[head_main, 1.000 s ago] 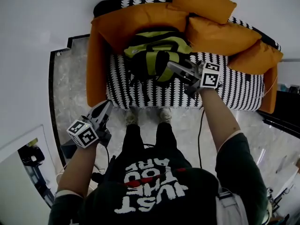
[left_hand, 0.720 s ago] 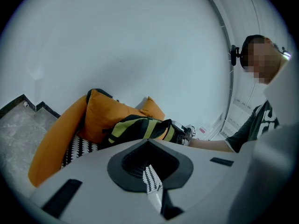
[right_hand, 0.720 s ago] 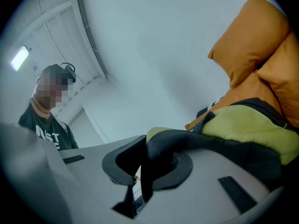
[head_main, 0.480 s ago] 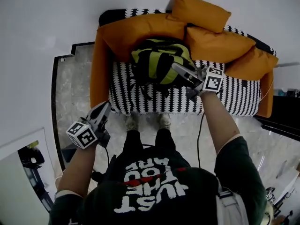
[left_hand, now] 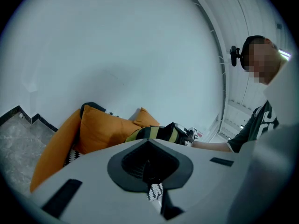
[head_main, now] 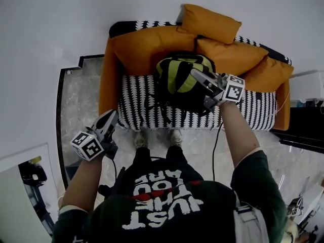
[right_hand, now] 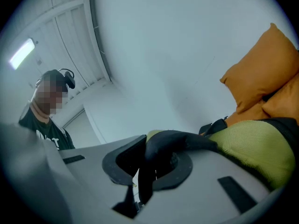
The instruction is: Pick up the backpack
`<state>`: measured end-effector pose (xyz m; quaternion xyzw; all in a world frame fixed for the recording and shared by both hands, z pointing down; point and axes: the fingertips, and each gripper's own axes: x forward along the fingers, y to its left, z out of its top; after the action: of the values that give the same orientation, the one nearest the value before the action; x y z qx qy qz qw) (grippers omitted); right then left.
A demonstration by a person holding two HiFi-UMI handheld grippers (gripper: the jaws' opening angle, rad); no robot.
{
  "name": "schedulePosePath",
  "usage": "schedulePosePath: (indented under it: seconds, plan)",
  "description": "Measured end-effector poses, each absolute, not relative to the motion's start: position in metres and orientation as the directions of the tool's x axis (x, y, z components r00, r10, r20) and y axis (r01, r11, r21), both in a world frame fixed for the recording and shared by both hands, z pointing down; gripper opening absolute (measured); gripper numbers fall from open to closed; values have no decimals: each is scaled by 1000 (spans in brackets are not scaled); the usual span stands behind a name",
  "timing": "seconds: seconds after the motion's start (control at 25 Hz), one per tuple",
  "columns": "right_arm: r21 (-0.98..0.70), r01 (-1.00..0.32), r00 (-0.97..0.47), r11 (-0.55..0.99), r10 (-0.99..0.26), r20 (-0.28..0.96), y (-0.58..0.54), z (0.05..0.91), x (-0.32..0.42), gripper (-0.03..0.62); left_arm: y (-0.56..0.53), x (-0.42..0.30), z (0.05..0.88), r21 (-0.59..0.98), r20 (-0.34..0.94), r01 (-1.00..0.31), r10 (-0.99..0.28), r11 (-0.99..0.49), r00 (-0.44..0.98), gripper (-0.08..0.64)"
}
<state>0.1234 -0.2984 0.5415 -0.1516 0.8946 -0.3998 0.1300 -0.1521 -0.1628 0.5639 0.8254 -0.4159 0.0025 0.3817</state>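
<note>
A black and yellow-green backpack [head_main: 178, 82] hangs in front of the sofa's orange backrest [head_main: 144, 47], above the black-and-white seat [head_main: 135, 101]. My right gripper [head_main: 194, 73] is shut on the backpack's black top strap [right_hand: 180, 141], which runs between its jaws. The bag's yellow mesh [right_hand: 254, 146] fills the lower right of the right gripper view. Off to the left over the floor, my left gripper [head_main: 112, 115] has its jaws together and holds nothing. The backpack [left_hand: 156, 133] shows far off in the left gripper view, past that gripper [left_hand: 149, 171].
Three loose orange cushions [head_main: 210, 22] lie along the sofa's back and right side. The person's feet [head_main: 157, 135] stand on the marble floor [head_main: 81, 97] just before the seat. A cable [head_main: 214, 151] trails on the floor. A dark cabinet [head_main: 304, 125] is at the right.
The right gripper has risen with the backpack, which has come up off the seat and swung to the right. The left gripper has lifted slightly, still empty.
</note>
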Motion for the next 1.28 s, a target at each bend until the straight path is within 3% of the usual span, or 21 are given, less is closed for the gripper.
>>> schedulePosePath:
  seconds: [0.32,0.88,1.28]
  plan:
    - [-719,-191,-903,668,-407,-139,-290,496,125,57,-168,-165,536,613,257,-673,-701,-414,665,2]
    - [-586,-209,-885,783,-406,-226,-307,342,121,57,-198,-158,429,529,107,-654,-721,-541,684,2]
    - [-475,-268,-898,838,-396,-193,-321,255,106,57,-229,-163,358,438,23,-670,-738,-599,675,2]
